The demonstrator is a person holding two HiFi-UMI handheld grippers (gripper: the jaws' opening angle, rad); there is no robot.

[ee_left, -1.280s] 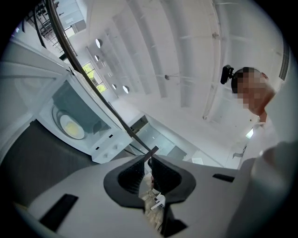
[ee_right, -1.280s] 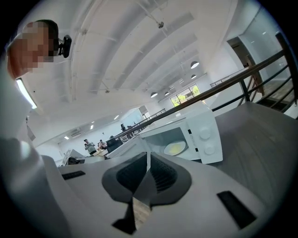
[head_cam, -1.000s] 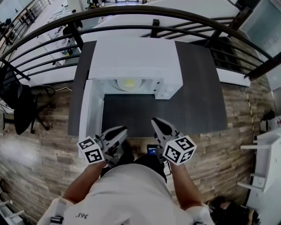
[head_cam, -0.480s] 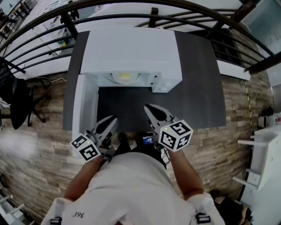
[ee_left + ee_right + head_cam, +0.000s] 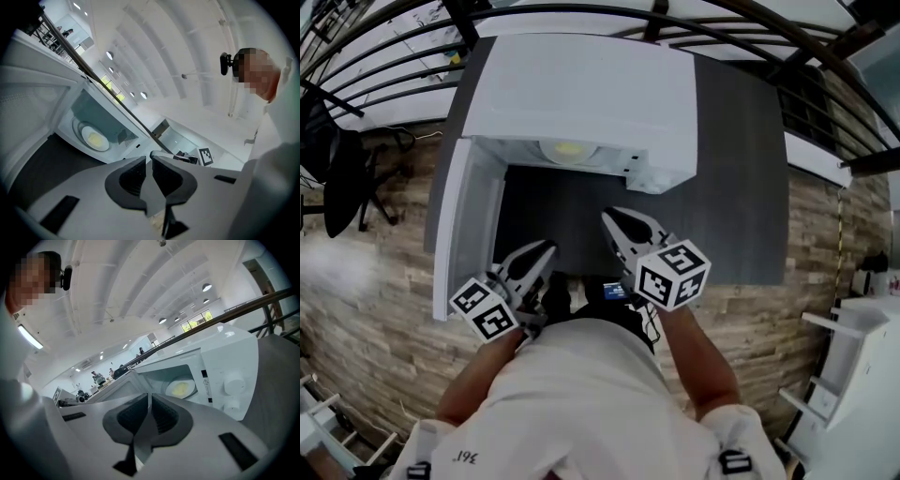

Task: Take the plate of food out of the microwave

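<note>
White box-shaped microwave oven on a dark grey tabletop, with its door swung open to the left. Inside the lit cavity, a round white plate of pale yellow food, untouched. Left gripper and right gripper side by side over the near part of the table, well short of the opening, each carrying a black-and-white marker cube. Both pairs of jaws drawn almost together, only a thin slit between the pads, nothing grasped. Small warning label left of the round white knobs, too small to read. Short dark print low on the person's white shirt, not clearly legible.
</note>
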